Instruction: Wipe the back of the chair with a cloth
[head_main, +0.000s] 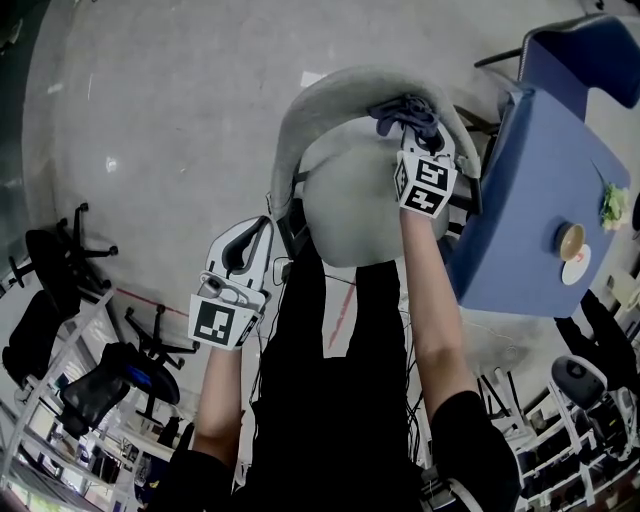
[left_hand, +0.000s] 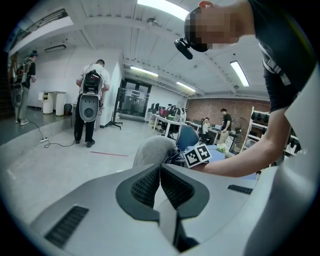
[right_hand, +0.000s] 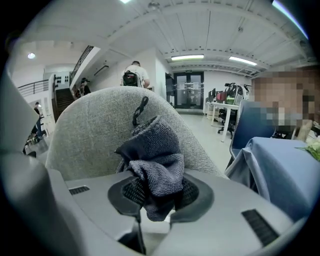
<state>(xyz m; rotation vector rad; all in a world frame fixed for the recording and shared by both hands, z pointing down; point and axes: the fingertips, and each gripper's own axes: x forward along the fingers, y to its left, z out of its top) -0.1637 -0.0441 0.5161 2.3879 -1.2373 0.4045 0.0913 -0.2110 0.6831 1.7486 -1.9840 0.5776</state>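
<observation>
A grey fabric chair stands in front of me, its curved back (head_main: 330, 95) (right_hand: 100, 130) (left_hand: 152, 150) arching over the seat (head_main: 350, 215). My right gripper (head_main: 415, 125) (right_hand: 152, 192) is shut on a dark grey cloth (right_hand: 152, 160) (head_main: 405, 110), which is pressed against the upper right part of the chair back. My left gripper (head_main: 245, 255) (left_hand: 160, 187) hangs lower, to the left of the chair, with its jaws shut and nothing between them.
A table with a blue cover (head_main: 530, 200) stands right of the chair and bears a cup (head_main: 571, 241) and a small plant (head_main: 612, 205). A blue chair (head_main: 585, 50) is behind it. Office chairs (head_main: 60, 270) and shelving are at the left. People stand far off (left_hand: 90, 102).
</observation>
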